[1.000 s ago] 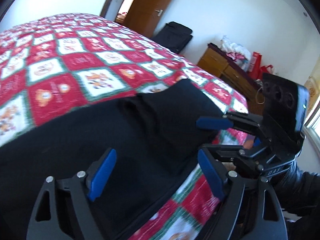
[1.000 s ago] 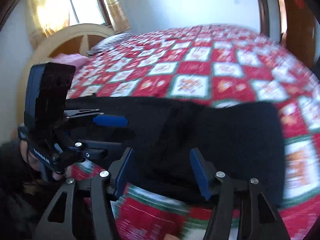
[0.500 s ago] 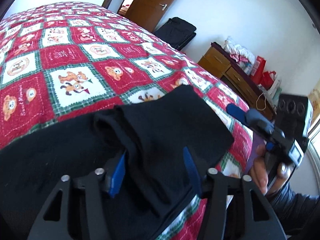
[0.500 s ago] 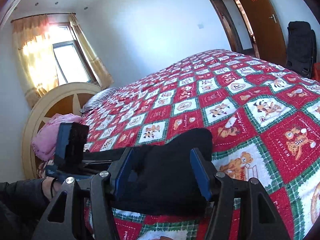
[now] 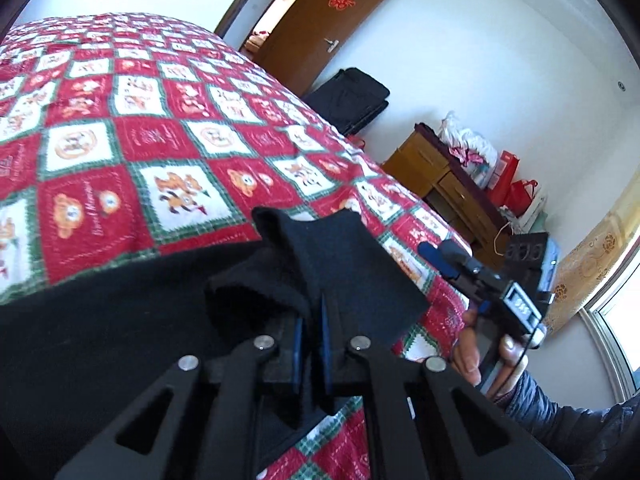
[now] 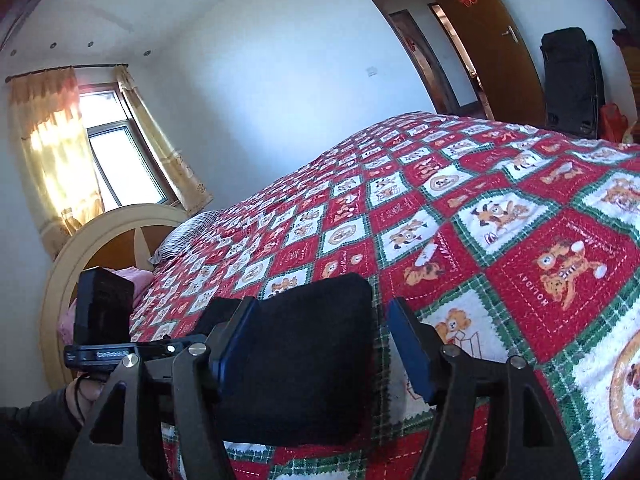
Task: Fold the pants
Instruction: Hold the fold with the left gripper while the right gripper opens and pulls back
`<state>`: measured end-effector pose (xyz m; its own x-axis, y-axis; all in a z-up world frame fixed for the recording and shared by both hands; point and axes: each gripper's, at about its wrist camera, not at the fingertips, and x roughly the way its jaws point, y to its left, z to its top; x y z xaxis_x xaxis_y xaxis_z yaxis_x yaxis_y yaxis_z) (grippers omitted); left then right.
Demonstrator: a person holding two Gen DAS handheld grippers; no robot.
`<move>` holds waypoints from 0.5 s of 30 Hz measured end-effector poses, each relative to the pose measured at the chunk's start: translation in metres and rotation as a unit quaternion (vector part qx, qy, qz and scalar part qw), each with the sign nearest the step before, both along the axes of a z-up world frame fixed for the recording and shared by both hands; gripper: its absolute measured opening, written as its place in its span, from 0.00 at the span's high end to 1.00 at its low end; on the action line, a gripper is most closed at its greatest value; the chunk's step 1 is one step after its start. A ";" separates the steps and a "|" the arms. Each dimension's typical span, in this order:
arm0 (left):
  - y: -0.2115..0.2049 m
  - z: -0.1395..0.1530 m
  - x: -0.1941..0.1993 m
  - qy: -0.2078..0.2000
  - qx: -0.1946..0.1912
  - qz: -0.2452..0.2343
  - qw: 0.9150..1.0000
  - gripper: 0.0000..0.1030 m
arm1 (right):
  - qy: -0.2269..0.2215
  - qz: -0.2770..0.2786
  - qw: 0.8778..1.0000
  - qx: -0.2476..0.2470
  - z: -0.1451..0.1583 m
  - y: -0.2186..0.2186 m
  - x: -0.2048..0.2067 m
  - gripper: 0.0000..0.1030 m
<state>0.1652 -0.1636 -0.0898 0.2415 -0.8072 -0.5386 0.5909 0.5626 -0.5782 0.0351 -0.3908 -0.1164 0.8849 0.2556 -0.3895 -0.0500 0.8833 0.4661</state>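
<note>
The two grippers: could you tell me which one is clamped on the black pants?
The left gripper: its blue pads pinch a raised fold of the pants. The right gripper stands open, gripping nothing.

White walls [image 6: 280, 80], brown door [image 5: 320, 36] ajar, wooden dresser [image 5: 436, 172], sunlit curtained window [image 6: 116, 152], arched headboard [image 6: 92, 240], red patchwork quilt [image 6: 500, 220].

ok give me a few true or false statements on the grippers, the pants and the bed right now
1. The left gripper is shut on the pants. True.
2. The right gripper is clamped on the pants. False: its jaws stand open, the fabric only between them.
3. The pants are black. True.
4. The quilt is plain blue. False: red, white and green squares.
5. The door is closed. False: it stands open.
</note>
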 end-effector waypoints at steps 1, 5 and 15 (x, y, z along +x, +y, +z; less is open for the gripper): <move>0.002 0.000 0.002 0.001 -0.001 0.002 1.000 0.93 | 0.000 0.000 1.000 0.001 0.000 0.000 0.000 0.34; 0.016 0.002 0.003 0.008 -0.001 0.018 1.000 0.93 | 0.003 0.000 1.000 0.002 -0.002 0.001 0.000 0.34; 0.051 -0.009 0.002 0.022 0.027 0.054 0.998 0.93 | 0.014 0.003 1.000 0.003 -0.004 0.003 0.002 0.34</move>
